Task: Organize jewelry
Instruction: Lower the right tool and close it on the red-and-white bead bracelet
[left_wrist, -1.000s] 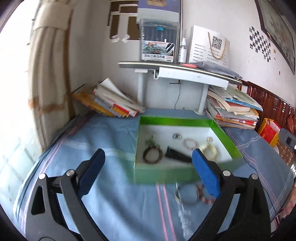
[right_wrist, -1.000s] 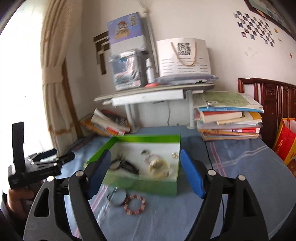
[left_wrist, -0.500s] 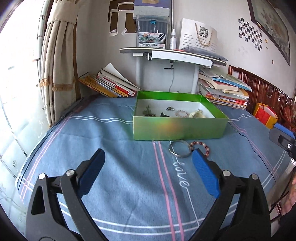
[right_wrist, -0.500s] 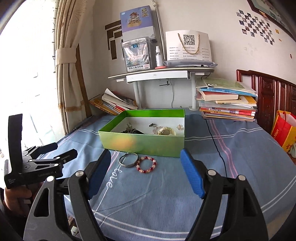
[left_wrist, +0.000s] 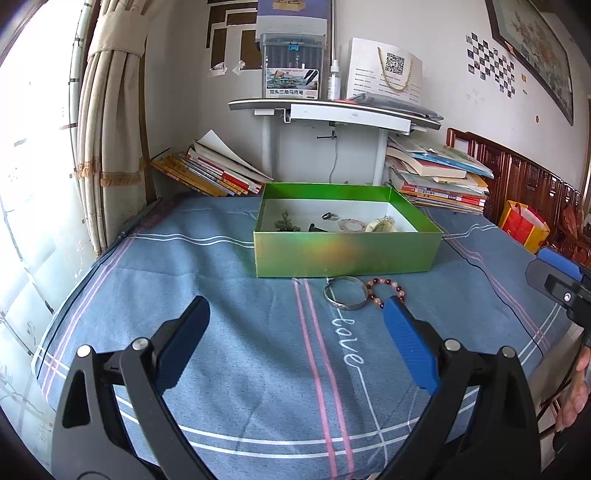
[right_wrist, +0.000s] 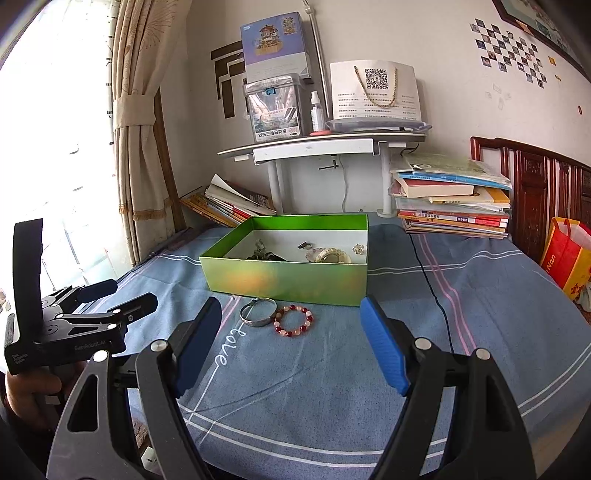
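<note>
A green box (left_wrist: 347, 254) (right_wrist: 288, 280) with a white inside stands on the blue bedspread and holds several jewelry pieces. In front of it lie a silver bangle (left_wrist: 345, 293) (right_wrist: 257, 312) and, touching it on the right, a red and pink bead bracelet (left_wrist: 386, 291) (right_wrist: 293, 320). My left gripper (left_wrist: 295, 339) is open and empty, well short of the bangle. My right gripper (right_wrist: 290, 339) is open and empty, just short of the bracelet. Each gripper shows in the other's view: the left gripper (right_wrist: 122, 295) at the left, the right gripper (left_wrist: 554, 273) at the right.
A small white desk (left_wrist: 332, 110) with boxes and a bottle stands behind the green box. Book stacks lie left (left_wrist: 210, 170) and right (left_wrist: 439, 173) of it. A curtain (left_wrist: 110, 129) hangs at the left. A black cable (right_wrist: 432, 291) runs across the bedspread. A red bag (right_wrist: 565, 254) stands at the right.
Both grippers have pulled back and lowered from above the green box to near the bed's front edge. The bangle and bracelet have stayed in place.
</note>
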